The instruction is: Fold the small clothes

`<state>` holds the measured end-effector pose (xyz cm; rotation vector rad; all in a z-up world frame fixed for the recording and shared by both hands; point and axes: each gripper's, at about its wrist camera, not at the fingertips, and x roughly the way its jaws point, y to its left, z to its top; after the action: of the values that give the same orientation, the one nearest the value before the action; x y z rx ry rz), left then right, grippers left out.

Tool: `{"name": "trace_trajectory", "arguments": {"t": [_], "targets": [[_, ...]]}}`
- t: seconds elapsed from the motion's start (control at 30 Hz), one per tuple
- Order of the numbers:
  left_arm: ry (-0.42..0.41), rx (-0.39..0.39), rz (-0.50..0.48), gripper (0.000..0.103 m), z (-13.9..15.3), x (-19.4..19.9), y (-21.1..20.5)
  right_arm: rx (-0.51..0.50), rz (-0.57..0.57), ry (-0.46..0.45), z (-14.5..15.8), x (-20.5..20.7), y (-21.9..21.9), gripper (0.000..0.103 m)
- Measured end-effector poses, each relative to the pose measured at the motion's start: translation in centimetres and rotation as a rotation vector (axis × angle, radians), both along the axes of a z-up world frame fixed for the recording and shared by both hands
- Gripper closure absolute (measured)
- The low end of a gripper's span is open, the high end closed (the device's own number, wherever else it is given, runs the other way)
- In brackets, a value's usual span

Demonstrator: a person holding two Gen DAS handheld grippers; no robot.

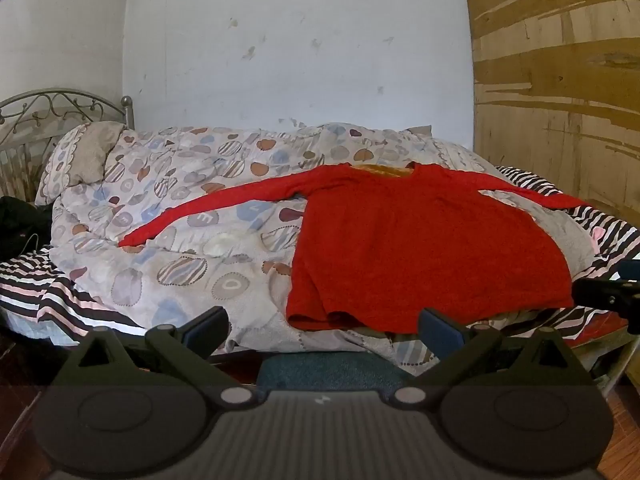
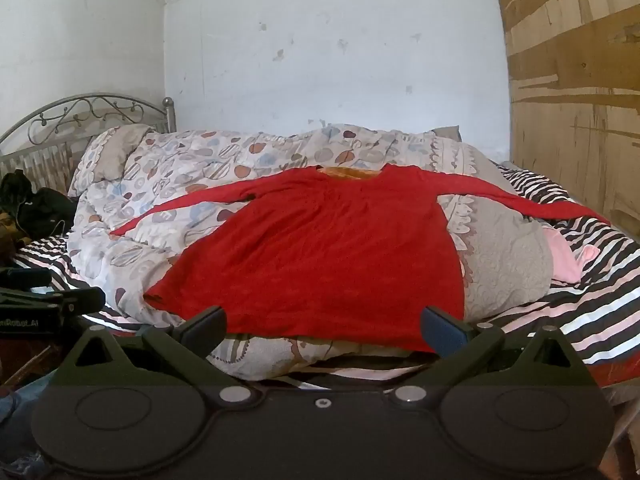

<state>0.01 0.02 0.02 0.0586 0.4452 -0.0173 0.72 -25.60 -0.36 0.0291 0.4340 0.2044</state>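
A red long-sleeved top (image 1: 420,248) lies flat on a patterned duvet (image 1: 192,208), sleeves spread left and right, hem toward me; it also shows in the right wrist view (image 2: 320,252). An orange lining shows at its neck (image 1: 380,171). My left gripper (image 1: 324,326) is open and empty, just short of the hem's left part. My right gripper (image 2: 324,326) is open and empty, in front of the hem. The right gripper's tip shows at the right edge of the left wrist view (image 1: 608,294); the left gripper's tip shows at the left of the right wrist view (image 2: 52,300).
The duvet lies heaped on a bed with a striped sheet (image 2: 580,312). A pink garment (image 2: 568,256) lies to the right of the top. Dark clothes (image 2: 36,208) sit at the left by a metal headboard (image 2: 88,116). A wooden panel (image 2: 580,100) stands at the right.
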Motion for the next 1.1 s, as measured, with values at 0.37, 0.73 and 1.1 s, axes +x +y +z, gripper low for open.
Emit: {"name": "trace_trajectory", "arguments": {"t": [0.37, 0.73, 1.1], "targets": [[0.001, 0.004, -0.004, 0.000, 0.01, -0.05, 0.07, 0.015, 0.000, 0.007, -0.11, 0.03, -0.12, 0.000], [0.005, 0.009, -0.004, 0.000, -0.33, -0.11, 0.10, 0.021, -0.004, 0.010, 0.06, 0.16, -0.40, 0.000], [0.006, 0.008, -0.002, 0.000, -0.60, -0.19, 0.01, 0.026, -0.007, 0.010, -0.08, 0.02, -0.31, 0.000]]}}
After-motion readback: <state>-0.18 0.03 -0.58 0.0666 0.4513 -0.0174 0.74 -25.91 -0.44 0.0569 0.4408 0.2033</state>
